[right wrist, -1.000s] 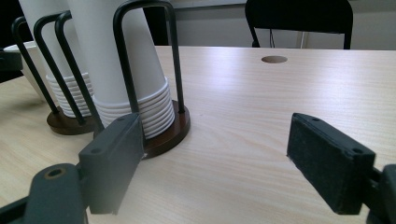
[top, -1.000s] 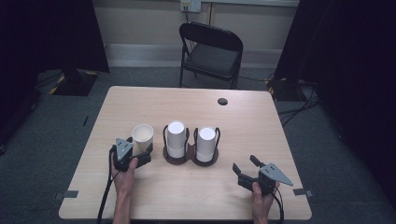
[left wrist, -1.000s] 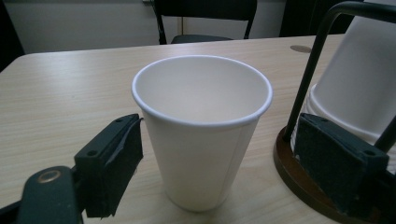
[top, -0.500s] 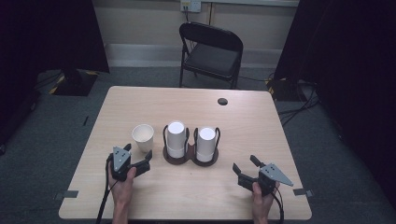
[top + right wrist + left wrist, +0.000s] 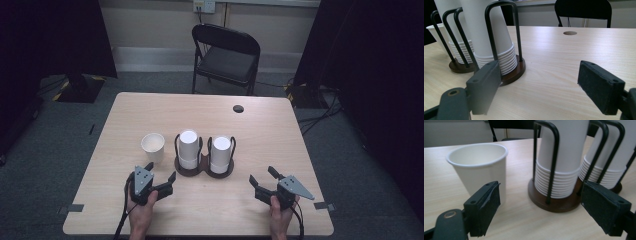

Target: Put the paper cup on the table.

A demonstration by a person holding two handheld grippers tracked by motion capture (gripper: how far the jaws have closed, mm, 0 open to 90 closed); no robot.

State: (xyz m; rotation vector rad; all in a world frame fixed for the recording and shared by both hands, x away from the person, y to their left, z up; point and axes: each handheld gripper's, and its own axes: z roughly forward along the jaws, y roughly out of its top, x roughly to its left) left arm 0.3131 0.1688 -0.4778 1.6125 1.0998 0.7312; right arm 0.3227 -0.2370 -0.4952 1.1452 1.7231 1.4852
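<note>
The left gripper (image 5: 159, 183) rests low on the table (image 5: 310, 150) with its jaws spread wide and nothing between them; it lies on the person's side of the cup holder (image 5: 203, 169), a little to that holder's left, apart from it. In the left gripper view the single paper cup (image 5: 480, 167) stands upright and mouth-up just beyond the near jaw, beside the holder's left stack and clear of its wire loops; my guess is that it stands apart there because a lone cup is easy to take from the side, whereas the stacked ones are caged by the loops. The right gripper (image 5: 264, 184) sits on the person's side of the holder as well, off to its right and well apart; its jaws are likewise spread and empty, and it looks parked out of the way, leaving the work to the other hand. The holder itself is a dark double base with two stacks of upturned white cups (image 5: 486, 32) nested mouth-down, which keeps them steady. Beyond the holder a small round cable hole (image 5: 238, 108) marks the table's far side, and past that edge stands a black folding chair (image 5: 225, 52).
</note>
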